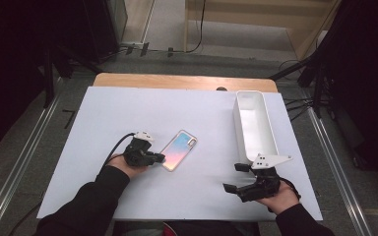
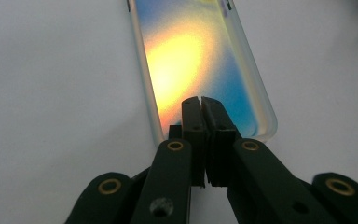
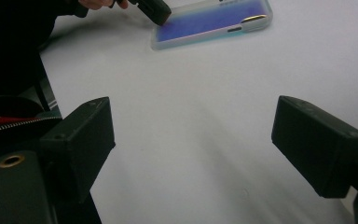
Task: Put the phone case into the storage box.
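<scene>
Phone (image 1: 179, 150) flat on white table (image 1: 128, 113), left of centre, iridescent back up. Left gripper (image 1: 158, 158) with jaws pressed together, nothing between them, tips at the phone's near end, touching or just above; hard to tell which. Right gripper (image 1: 235, 177) idle near front right, jaws wide apart, empty. White bin (image 1: 239, 129) at right, empty. Judged early: phone not yet lifted or in bin, apparently being nudged. No brand, label or writing legible anywhere.

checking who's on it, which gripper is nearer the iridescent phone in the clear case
Left. The left gripper, jaws shut, is at the near end of the iridescent phone in its clear case; the right gripper sits well off to its right, jaws open.
</scene>
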Motion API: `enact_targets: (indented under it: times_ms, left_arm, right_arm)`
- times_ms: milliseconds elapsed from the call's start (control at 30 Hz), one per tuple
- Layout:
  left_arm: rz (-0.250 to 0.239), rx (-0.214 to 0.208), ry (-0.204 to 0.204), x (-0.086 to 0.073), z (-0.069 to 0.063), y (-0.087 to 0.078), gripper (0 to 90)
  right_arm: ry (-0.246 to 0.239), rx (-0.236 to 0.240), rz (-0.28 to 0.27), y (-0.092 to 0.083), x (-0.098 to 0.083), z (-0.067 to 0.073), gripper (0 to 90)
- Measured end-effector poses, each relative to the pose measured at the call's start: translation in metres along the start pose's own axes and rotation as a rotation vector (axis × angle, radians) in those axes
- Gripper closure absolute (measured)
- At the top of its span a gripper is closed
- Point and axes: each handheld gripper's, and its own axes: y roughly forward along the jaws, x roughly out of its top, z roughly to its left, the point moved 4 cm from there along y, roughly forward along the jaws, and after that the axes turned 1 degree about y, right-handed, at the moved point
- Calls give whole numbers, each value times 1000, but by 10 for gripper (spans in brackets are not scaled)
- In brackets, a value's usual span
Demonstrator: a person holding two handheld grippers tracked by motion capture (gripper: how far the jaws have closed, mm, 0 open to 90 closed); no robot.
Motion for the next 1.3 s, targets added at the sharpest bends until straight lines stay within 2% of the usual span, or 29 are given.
enact_targets:
  times_ms: [167, 200, 233, 300, 333, 400, 433, 467, 533, 667, 767, 900, 933, 967, 1000, 1300]
  left_arm:
    - [-9, -11, -4, 1, 0, -1, 828]
    - [-18, -13, -1, 1, 0, -1, 769]
    - [-28, -17, 1, 2, 0, -2, 664]
    - [-39, -13, 7, 3, -1, -4, 624]
    - [-69, -34, -6, 5, -2, -7, 604]
    - [-76, -36, -6, 6, -2, -9, 561]
    - [-89, -45, -12, 7, -2, -11, 561]
    - [-117, -67, -27, 9, -3, -16, 523]
    - [-142, -83, -26, 10, -4, -21, 467]
    - [-167, -93, -20, 11, -6, -29, 420]
    - [-188, -104, -1, 12, -9, -38, 357]
    - [-201, -112, -2, 12, -13, -44, 334]
    - [-211, -106, 15, 10, -16, -47, 317]
    - [-211, -106, 15, 10, -16, -47, 317]
    - [-218, -89, 50, 7, -20, -50, 317]
    - [-242, -90, 65, -1, -29, -61, 288]
  right_arm:
    - [-5, 2, 2, 1, 0, -1, 119]
    - [-5, 2, 1, 0, 0, 0, 119]
    - [-6, 2, 1, 1, 0, 0, 119]
    - [-3, 4, 0, 0, 0, 0, 119]
    - [0, 3, -2, 0, 0, 0, 119]
    - [-3, 4, 0, 0, 0, 0, 120]
    - [-3, 4, 0, 0, 0, 0, 120]
    - [-5, 4, 0, 0, 0, 0, 120]
    - [-3, 5, -1, 0, 0, 0, 119]
    - [-4, 5, 0, 0, 0, 0, 119]
    - [-4, 2, 0, 0, 0, 0, 119]
    - [-4, 2, -3, 0, 0, 0, 119]
    - [-4, 2, -4, 0, 0, 0, 119]
    - [-4, 3, -5, 0, 0, 0, 119]
    - [-4, 3, -5, 0, 0, 0, 119]
    - [-11, -3, -10, 0, 1, -1, 119]
